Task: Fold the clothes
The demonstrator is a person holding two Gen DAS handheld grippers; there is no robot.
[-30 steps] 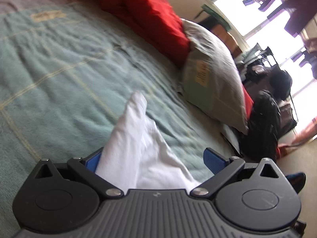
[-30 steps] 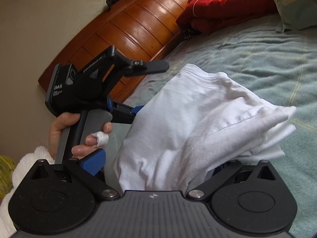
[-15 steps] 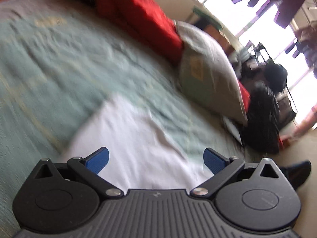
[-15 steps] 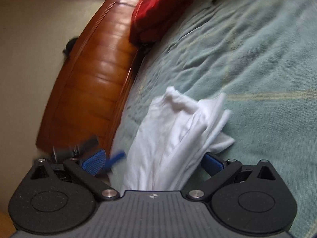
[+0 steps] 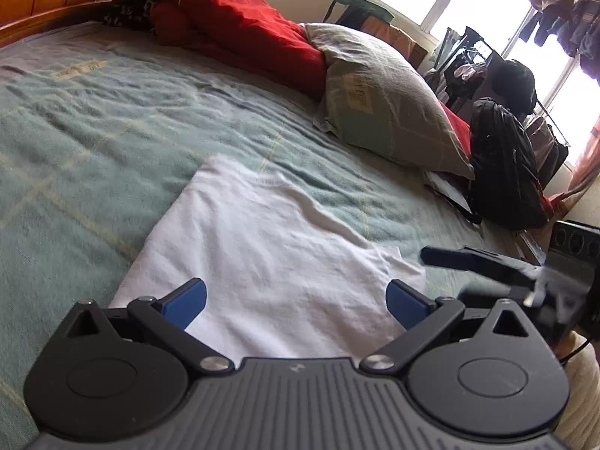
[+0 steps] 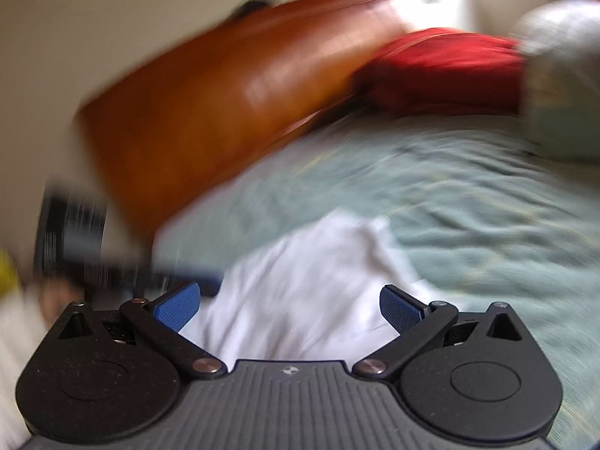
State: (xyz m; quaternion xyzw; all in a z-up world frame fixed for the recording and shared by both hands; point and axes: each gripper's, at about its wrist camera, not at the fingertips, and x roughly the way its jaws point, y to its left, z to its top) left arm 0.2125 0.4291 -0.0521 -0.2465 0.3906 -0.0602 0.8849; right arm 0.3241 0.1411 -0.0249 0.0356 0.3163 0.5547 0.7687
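Both of our grippers stand with their blue pads spread wide and nothing between them. From the left wrist view, our left gripper (image 5: 296,302) hovers over the near end of the white garment (image 5: 262,247), which lies flat and folded into a rough rectangle on the green blanket (image 5: 93,142), its far edge pointing toward the pillows. This view is sharp, so we can read the cloth's soft creases and a small flap at its right corner. It also gives us what the other camera misses: the grey pillow (image 5: 382,101) resting against the red bedding (image 5: 232,33), the black backpack (image 5: 506,165) beside the bed, bright windows with clothes hanging, and our right gripper (image 5: 487,262) entering low from the right, just beside the garment's corner.

The right wrist view is heavily blurred. Our right gripper (image 6: 288,307) sits above the garment (image 6: 300,281), which looks more bunched from this side, though the blur keeps us from saying how it is layered. Only this view shows the wooden headboard (image 6: 225,105) broadly, with the cream wall behind it, and a dark smear at left that is our left gripper (image 6: 75,232), its details unreadable.
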